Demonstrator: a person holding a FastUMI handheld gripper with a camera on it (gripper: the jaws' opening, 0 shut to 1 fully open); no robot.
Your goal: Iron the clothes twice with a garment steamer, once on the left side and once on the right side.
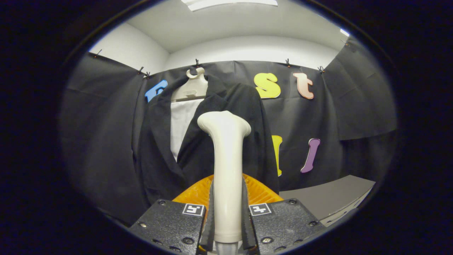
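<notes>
Against the booth's black cloth wall, listed largest to smallest:

- One black jacket (226, 141) over a white inner panel, hung on one cream plastic hanger (193, 88), beyond the fingers.
- One grey tabletop (332, 198), to the right of the jacket.
- One orange ribbed plastic piece (258, 191), behind the fingers.
- One cream plastic garment steamer (226, 159), upright, head near the jacket's right front; judged best drawn slowly down that side, head kept flat to the cloth.
- One black two-finger gripper (227, 216), closed on the steamer's handle, both fingers pressing.

orange ribbed object (260, 191), grey tabletop (336, 198), ceiling light (230, 3)
</notes>
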